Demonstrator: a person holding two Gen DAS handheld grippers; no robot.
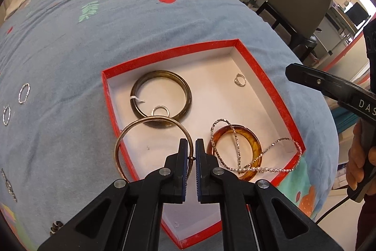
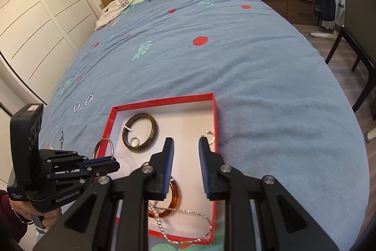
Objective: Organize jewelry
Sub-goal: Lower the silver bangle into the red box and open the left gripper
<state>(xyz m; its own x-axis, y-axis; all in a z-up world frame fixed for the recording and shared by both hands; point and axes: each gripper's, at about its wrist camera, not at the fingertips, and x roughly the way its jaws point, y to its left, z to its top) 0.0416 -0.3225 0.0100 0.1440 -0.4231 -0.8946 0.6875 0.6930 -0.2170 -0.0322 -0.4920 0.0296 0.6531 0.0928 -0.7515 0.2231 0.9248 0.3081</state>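
The left hand-held gripper (image 1: pixel 190 147) was clamped on a thin gold-coloured metal bangle (image 1: pixel 131 131), pinching its right rim. The bangle stood on edge in the right wrist view, hanging over the near-left wall of the shallow red cardboard box with a white floor (image 1: pixel 268 84) on the blue bed. The right hand-held gripper (image 2: pixel 186 142) hovered above the box, jaws apart, gripping nothing.
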